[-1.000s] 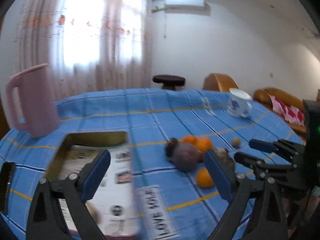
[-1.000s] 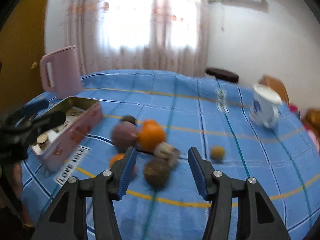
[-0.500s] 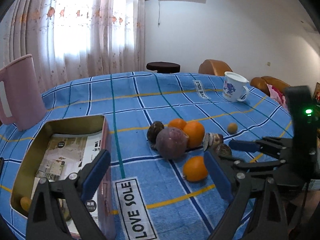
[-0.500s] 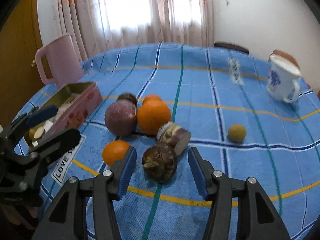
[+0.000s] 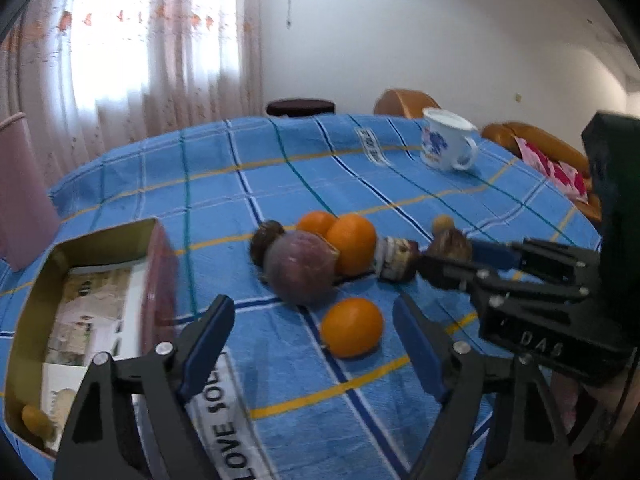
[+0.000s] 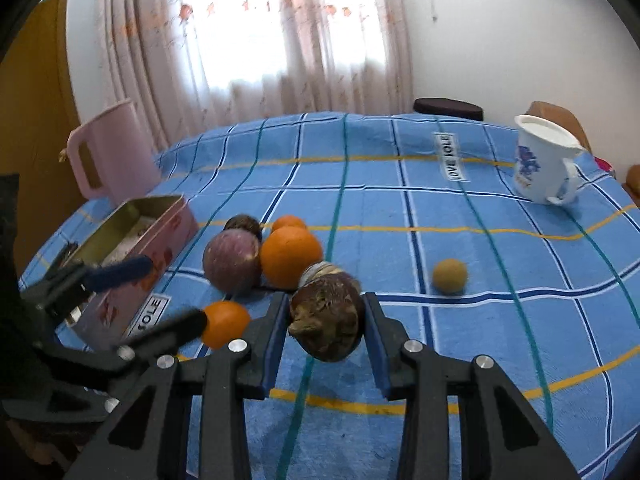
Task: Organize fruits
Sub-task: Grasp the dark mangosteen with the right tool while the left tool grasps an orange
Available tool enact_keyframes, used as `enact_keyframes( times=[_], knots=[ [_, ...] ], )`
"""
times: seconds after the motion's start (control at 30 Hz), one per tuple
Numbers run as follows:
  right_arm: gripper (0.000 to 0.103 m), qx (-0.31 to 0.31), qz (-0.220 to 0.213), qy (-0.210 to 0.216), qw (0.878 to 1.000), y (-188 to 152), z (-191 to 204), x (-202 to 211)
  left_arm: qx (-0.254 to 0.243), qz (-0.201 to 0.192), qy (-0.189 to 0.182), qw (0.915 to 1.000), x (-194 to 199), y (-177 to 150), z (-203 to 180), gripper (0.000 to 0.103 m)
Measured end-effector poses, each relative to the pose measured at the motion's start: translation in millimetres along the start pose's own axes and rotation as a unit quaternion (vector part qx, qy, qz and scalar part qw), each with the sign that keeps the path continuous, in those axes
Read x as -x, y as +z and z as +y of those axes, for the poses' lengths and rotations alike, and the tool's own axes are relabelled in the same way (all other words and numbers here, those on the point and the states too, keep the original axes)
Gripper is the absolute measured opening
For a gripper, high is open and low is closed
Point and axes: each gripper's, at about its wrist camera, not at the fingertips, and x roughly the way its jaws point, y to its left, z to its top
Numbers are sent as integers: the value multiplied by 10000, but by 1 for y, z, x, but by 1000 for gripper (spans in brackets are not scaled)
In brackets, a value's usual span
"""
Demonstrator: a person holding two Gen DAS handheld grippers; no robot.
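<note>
While three oranges [image 6: 291, 261] crowd one purple fruit [image 6: 232, 260], right gripper [image 6: 325, 328] has just closed, clamping a brown fruit [image 6: 326, 320]; left gripper [image 5: 314, 340], narrowing, grips nothing.

Desk cloth [image 6: 460, 240]: woven blue check fabric, matt. Tin box [image 6: 132, 216]: metal, dull gold inside, glossy pink outside, paper lining. Pink jug [image 6: 108, 152]: smooth matt plastic. Mug [image 6: 540, 168]: glossy white enamel or ceramic, cannot tell. Oranges [image 6: 290, 256]: smooth, faint sheen. Brown fruit [image 6: 326, 316]: rough, dry, wrinkled skin. Right gripper [image 6: 325, 334]: matt black plastic, blue pads, bright metal screws. Curtains [image 6: 260, 32]: sheer cloth.
</note>
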Motion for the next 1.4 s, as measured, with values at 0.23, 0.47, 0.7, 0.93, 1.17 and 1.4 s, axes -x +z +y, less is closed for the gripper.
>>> enact_keyframes(
  times=[0.23, 0.47, 0.7, 0.93, 1.17, 1.4],
  knots=[
    [39, -130, -25, -60, 9999, 4, -4, -1, 44, 507, -281, 9983, -22, 2, -5, 66],
    [39, -28, -39, -67, 10000, 3, -2, -1, -106, 716, -402, 9966, -28, 0, -11, 42],
    [39, 9, -147, -23, 9999, 3, -1, 3, -115, 410, -356, 9985, -15, 1, -11, 42],
    [39, 109, -361, 20, 9993, 2, 3, 11, -3, 27, -236, 9997, -2, 3, -6, 42],
    [39, 182, -515, 44, 9985, 2, 5, 16, 50, -297, -64, 9995, 9, 2, -4, 42],
    [39, 233, -659, 59, 9975, 1, 8, 21, 47, -552, 69, 9984, 19, 1, -4, 42]
  ],
)
